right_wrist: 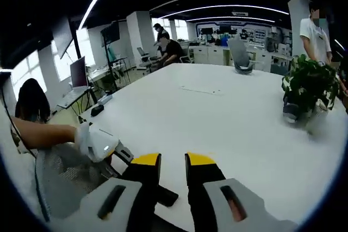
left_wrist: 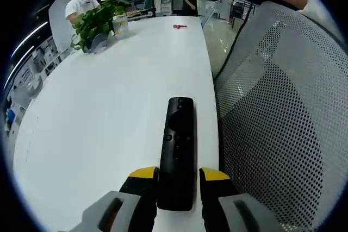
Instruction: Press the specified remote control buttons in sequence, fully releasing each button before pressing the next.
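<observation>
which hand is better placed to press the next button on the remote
Right, probably. The left tongs already straddle the near end of the black remote on the white table, holding it steady. The right tongs hold nothing, with a narrow gap between them, above the remote's end.

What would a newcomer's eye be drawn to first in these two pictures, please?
In the left gripper view, the black remote control stands out on the white table, its near end between the yellow-tipped jaws of the left gripper. To its right is a grey mesh office chair, and a leafy potted plant sits at the far left. In the right gripper view, the right gripper is raised over the table's near edge.
</observation>
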`<control>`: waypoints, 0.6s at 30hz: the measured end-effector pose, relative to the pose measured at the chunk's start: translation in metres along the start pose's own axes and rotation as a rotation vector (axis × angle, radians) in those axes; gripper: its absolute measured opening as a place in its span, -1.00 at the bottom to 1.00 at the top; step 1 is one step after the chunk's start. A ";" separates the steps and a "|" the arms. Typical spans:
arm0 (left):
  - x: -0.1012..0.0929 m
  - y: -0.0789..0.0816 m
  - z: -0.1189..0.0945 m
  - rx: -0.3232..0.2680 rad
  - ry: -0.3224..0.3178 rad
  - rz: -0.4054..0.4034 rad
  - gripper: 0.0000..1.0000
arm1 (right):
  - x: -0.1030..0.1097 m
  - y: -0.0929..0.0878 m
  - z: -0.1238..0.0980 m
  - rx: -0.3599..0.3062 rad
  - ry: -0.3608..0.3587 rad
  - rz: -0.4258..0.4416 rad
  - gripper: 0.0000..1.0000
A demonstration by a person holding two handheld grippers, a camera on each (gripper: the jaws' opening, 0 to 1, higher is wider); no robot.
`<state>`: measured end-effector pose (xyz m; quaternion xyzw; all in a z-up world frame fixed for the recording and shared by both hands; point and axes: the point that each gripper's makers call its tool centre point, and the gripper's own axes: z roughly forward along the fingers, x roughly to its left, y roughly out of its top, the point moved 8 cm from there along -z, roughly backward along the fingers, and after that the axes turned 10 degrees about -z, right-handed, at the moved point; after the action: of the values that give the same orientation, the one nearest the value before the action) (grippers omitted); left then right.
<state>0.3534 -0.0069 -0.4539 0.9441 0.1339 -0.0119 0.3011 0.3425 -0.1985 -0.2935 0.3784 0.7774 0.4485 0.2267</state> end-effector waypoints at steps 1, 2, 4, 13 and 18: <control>0.000 0.000 0.000 0.001 0.000 0.000 -0.39 | 0.001 -0.001 -0.004 -0.007 -0.017 -0.001 -0.55; 0.000 0.000 0.000 0.001 -0.001 0.002 -0.39 | 0.001 -0.003 -0.007 -0.009 -0.031 -0.003 -0.55; 0.000 0.000 -0.001 -0.001 -0.003 0.001 -0.40 | 0.000 -0.005 -0.011 -0.009 -0.055 0.002 -0.57; 0.002 0.000 -0.001 0.009 0.000 0.006 -0.50 | 0.001 -0.011 -0.018 -0.041 -0.113 0.049 -0.57; 0.003 0.001 -0.001 0.010 -0.003 0.011 -0.52 | -0.001 -0.014 -0.021 -0.051 -0.161 0.063 -0.58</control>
<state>0.3559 -0.0064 -0.4530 0.9463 0.1282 -0.0122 0.2965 0.3233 -0.2145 -0.2956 0.4314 0.7328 0.4432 0.2836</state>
